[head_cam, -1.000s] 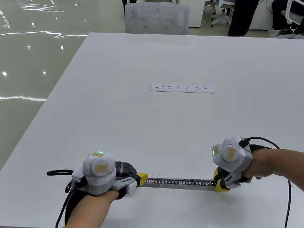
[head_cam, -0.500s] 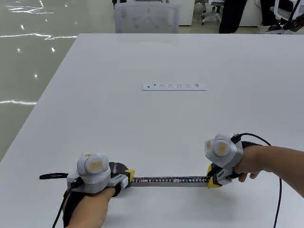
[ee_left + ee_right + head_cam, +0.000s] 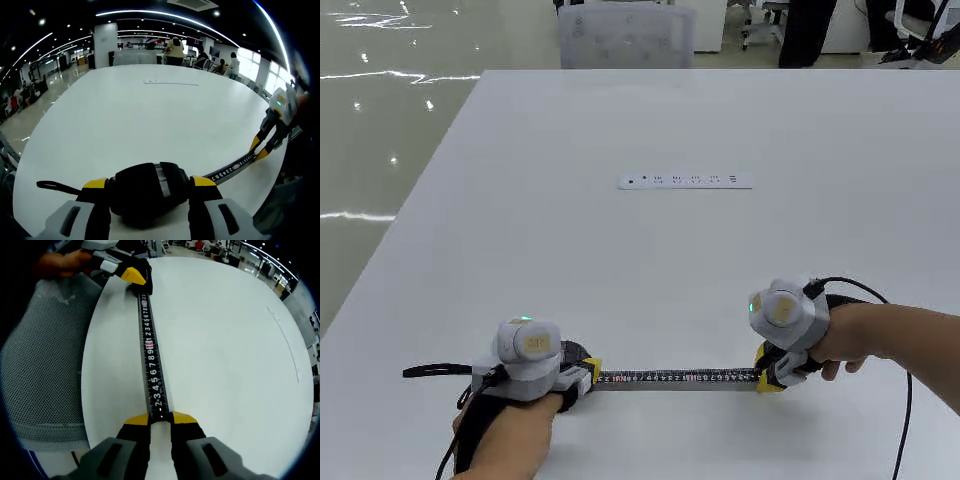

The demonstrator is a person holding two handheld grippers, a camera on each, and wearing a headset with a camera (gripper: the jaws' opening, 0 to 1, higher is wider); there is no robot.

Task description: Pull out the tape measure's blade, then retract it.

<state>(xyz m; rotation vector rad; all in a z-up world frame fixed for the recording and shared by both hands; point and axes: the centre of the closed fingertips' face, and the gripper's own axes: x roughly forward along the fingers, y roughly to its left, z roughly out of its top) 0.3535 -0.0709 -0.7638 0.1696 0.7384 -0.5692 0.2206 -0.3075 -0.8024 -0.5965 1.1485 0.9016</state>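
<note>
Head view: a white counter [image 3: 650,260] stretched away from the person, with glossy floor [image 3: 380,120] beyond its left edge and a pale chair [image 3: 625,35] at its far end.
Wrist strap [image 3: 435,371]: a black loop lay flat on the counter at the far left, trailing out from behind the left gripper.
Left claw [image 3: 582,375]: closed around the case, one yellow-tipped jaw pressed to each flank. In the left gripper view the black case sat squarely between the two jaws.
Tape measure case [image 3: 572,355]: black and rounded, low over the near-left part of the counter. Whether it touched the surface could not be told.
Blade [image 3: 675,377]: pulled out and running straight from the case rightward to the other gripper, close along the counter's near edge, printed face up. In the right gripper view the numerals climbed away from the jaws, with a red 10 partway along.
Power strip [image 3: 685,181]: white and flat, farther up the counter, well apart from both grippers and roughly in line with the blade's middle.
Right claw [image 3: 767,381]: pinched nearly closed on the blade's free end, with a yellow tip on either side of the thin strip.
Cable [image 3: 907,405]: black, looping from the right gripper past the person's forearm at the far right.
</note>
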